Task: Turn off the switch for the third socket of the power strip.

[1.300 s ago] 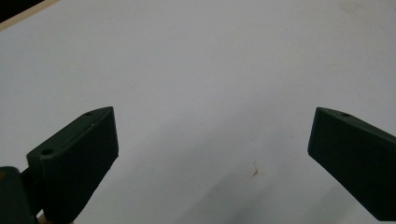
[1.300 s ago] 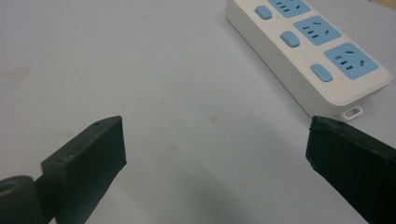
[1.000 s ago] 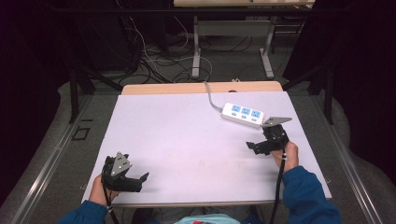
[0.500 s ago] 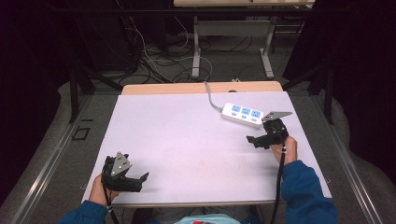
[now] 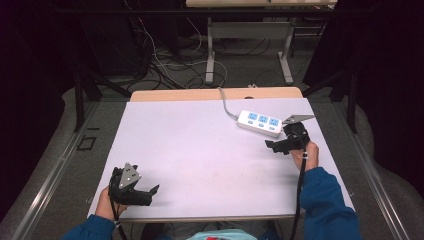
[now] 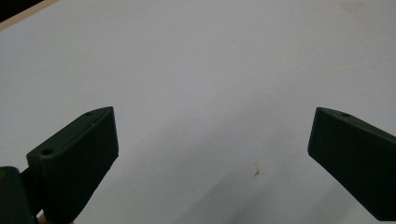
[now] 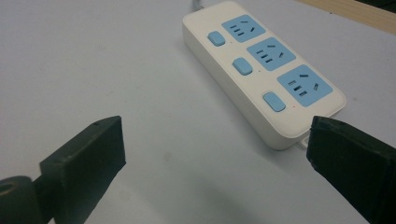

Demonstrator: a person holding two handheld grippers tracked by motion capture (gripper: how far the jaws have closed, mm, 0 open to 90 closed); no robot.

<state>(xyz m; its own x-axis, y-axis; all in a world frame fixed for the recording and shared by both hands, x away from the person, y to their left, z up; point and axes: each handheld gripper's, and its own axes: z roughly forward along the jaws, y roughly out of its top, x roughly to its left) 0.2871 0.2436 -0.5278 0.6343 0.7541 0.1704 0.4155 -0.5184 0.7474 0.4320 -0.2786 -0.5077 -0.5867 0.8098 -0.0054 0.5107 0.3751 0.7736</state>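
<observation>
A white power strip (image 5: 260,123) with three blue sockets and blue switches lies at the back right of the white table (image 5: 200,150); in the right gripper view the power strip (image 7: 261,70) lies just ahead of the jaws. My right gripper (image 5: 272,146) is open, held just in front of the strip's near end, nothing between its jaws. In the right gripper view the right gripper (image 7: 215,163) has its right jaw close to the strip's end. My left gripper (image 5: 152,192) rests open at the table's front left corner; the left gripper (image 6: 210,154) faces bare table.
The strip's grey cable (image 5: 226,104) runs back over the table's far wooden edge (image 5: 215,93). Beyond stand table legs and tangled cables on the floor (image 5: 170,65). A small brownish mark (image 6: 256,171) is on the table before the left jaws.
The right gripper has moved a little toward the back, closer to the power strip's near end. The left gripper has stayed in place.
</observation>
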